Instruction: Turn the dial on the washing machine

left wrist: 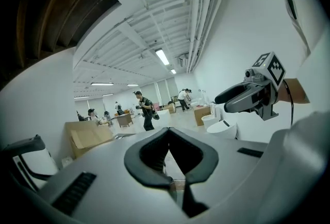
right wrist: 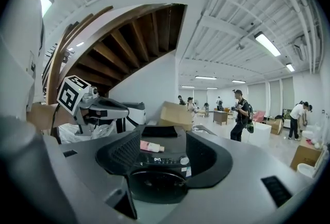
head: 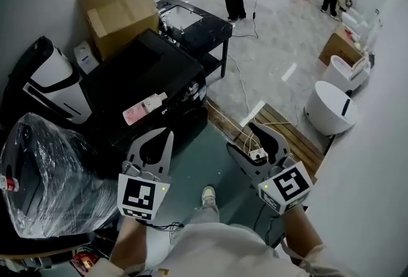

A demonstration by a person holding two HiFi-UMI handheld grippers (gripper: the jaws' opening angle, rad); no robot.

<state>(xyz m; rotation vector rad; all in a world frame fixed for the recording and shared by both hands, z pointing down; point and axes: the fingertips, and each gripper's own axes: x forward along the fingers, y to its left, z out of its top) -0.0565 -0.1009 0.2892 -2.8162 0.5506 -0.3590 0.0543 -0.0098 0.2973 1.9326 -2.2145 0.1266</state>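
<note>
- We find a bottle [head: 144, 108] lying on the washing machine [head: 127, 78].
- Behind it stands a cardboard box [head: 118, 14], with a low table [head: 199, 28] to the box's right.
- At our left sits a plastic-wrapped bundle [head: 44, 167].

The dial [right wrist: 184, 160] is too small to read.

Right claw [right wrist: 163, 132], jaws apart, faces the washing machine [right wrist: 154, 182]; dial [right wrist: 184, 160] well ahead, untouched.
</note>
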